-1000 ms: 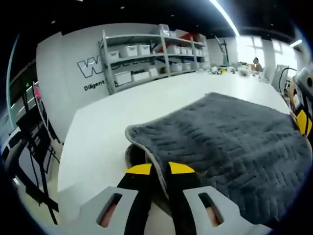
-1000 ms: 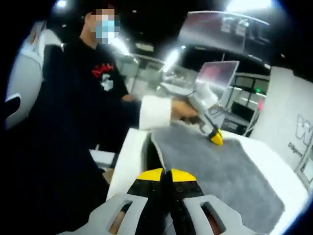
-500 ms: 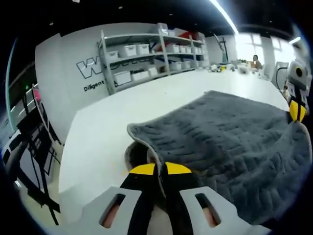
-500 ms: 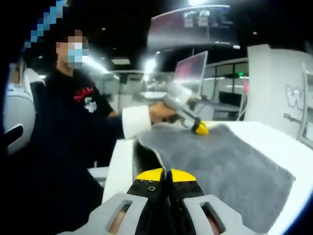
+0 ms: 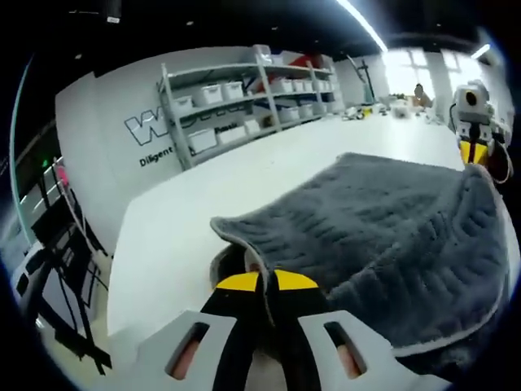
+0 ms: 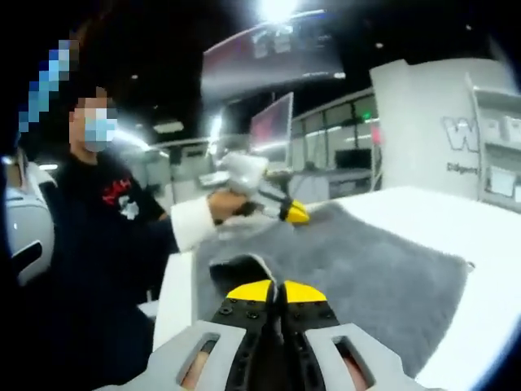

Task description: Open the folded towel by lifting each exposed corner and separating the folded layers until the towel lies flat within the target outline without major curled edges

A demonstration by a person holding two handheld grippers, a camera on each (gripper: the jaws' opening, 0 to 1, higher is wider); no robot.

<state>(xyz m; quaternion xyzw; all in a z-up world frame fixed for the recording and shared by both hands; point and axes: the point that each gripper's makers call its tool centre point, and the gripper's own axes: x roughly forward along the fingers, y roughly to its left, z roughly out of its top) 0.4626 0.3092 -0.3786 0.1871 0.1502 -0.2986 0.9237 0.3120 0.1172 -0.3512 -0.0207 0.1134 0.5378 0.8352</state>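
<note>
The grey towel [image 5: 391, 236] lies spread on the white table [image 5: 179, 236], its near corners lifted by both grippers. The left gripper [image 5: 266, 281] and right gripper [image 6: 274, 291] each pinch a towel edge between closed jaws. Storage shelves [image 5: 244, 98] stand at 12 o'clock beyond the table.

Setting: industrial lab or workshop hall. Evidence: long white worktop [image 5: 187, 212]; grey metal shelving rack [image 5: 244, 98] stocked with white plastic storage bins [image 5: 213, 92] against the far wall; white partition wall with dark printed lettering [image 5: 155, 134]; strip ceiling lights [image 5: 362, 20]; bright windows [image 5: 407, 73] far right; large dark display screens [image 6: 273, 122] and glazed office partitions [image 6: 342, 155] behind.
</note>
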